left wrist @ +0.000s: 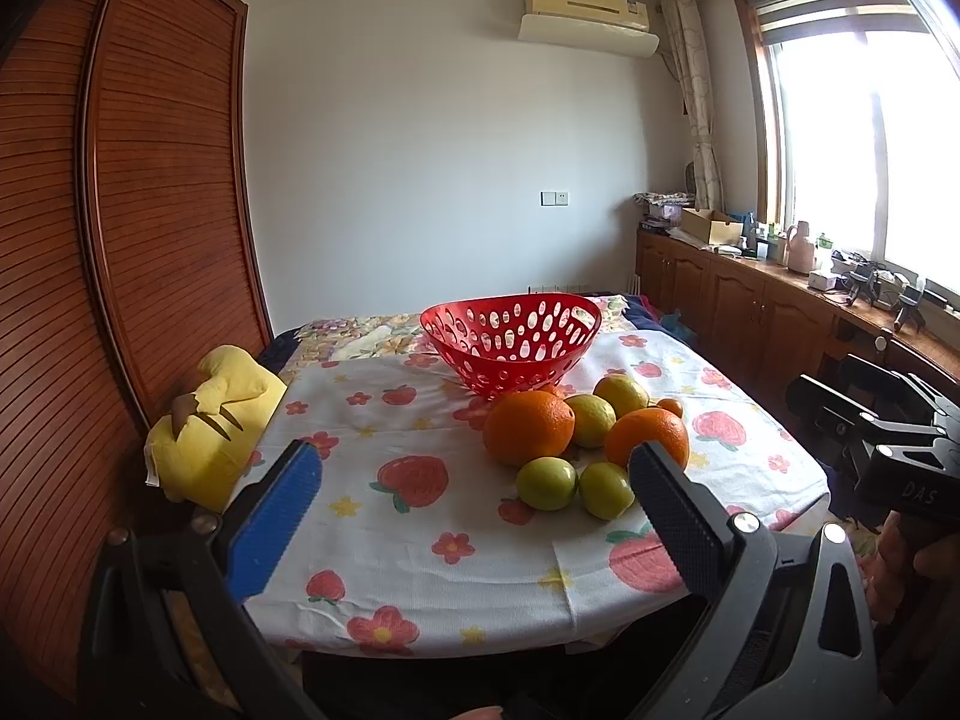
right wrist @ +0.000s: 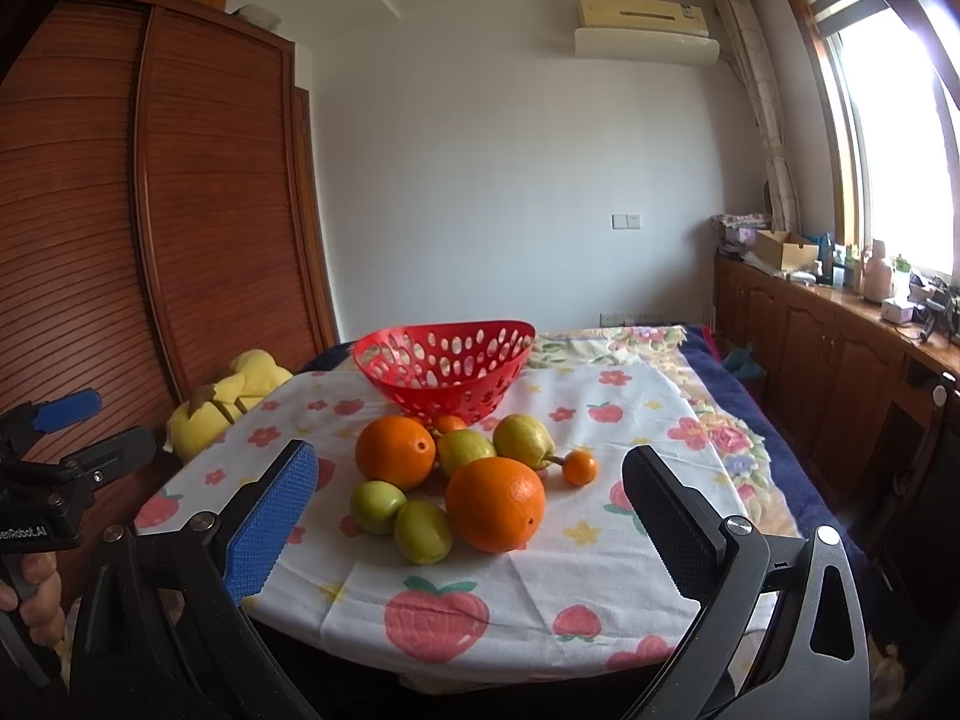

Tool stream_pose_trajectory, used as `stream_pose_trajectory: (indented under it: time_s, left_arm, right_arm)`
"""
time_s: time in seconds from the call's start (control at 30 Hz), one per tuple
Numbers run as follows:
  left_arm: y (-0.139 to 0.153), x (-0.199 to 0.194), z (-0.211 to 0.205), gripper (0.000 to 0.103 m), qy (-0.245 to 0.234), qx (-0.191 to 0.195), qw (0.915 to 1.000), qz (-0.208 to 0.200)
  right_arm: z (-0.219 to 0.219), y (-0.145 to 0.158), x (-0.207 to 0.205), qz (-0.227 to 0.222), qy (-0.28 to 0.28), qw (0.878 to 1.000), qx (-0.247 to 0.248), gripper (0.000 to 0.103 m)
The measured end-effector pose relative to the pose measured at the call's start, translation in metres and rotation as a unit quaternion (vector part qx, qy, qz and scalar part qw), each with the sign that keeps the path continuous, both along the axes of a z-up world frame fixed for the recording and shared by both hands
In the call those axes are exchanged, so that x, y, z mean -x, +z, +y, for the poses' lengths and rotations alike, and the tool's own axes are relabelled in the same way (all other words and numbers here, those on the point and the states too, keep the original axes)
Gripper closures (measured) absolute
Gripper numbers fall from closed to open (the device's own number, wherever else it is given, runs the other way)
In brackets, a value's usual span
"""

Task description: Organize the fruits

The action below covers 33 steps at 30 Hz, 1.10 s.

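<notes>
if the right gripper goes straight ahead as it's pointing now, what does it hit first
Most likely the near orange, which sits centred between the open right gripper fingers at the front of the fruit pile, though depth is hard to judge through the fisheye.

In the left wrist view the left gripper's (left wrist: 474, 483) black finger (left wrist: 672, 516) covers the lower corner of the near orange (left wrist: 651, 435); a small orange fruit (left wrist: 553, 390) shows only as a sliver behind the far orange (left wrist: 528, 426); the other small one (left wrist: 671, 406) is half hidden behind the near orange; the right gripper (left wrist: 888, 438) is cut off by the right edge, so its jaw opening cannot be told; the basket's (right wrist: 444, 366) inside floor is hidden by its own front wall; the clutter on the counter (right wrist: 888, 294) is too small to identify; the window (left wrist: 870, 150) is blown out white.
</notes>
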State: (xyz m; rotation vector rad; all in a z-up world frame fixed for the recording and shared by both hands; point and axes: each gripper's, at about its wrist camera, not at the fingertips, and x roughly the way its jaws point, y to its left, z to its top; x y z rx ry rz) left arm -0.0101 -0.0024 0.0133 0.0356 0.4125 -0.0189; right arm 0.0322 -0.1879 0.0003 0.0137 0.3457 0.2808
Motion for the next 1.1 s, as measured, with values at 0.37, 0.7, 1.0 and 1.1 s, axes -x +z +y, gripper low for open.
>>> stream_pose_trajectory:
  time_s: [0.37,0.7,1.0,1.1]
  left_arm:
    - [0.0021,0.0025,-0.0002,0.0,-0.002,0.001,1.0,-0.003]
    - [0.0048,0.0045,-0.0007,0.0,-0.002,0.0,1.0,-0.007]
    - [0.0077,0.0044,0.0,0.0,-0.002,0.0,1.0,-0.008]
    - [0.0088,0.0054,-0.0001,0.0,-0.003,0.001,1.0,-0.009]
  right_arm:
    - [0.0004,0.0029,0.0008,-0.001,0.001,1.0,-0.001,0.0]
    - [-0.0005,0.0056,0.0008,-0.002,-0.001,1.0,0.001,0.0]
    - [-0.0013,0.0049,0.0015,-0.002,0.0,1.0,-0.001,0.0]
    - [-0.001,0.0043,0.0016,-0.003,-0.001,1.0,-0.001,0.0]
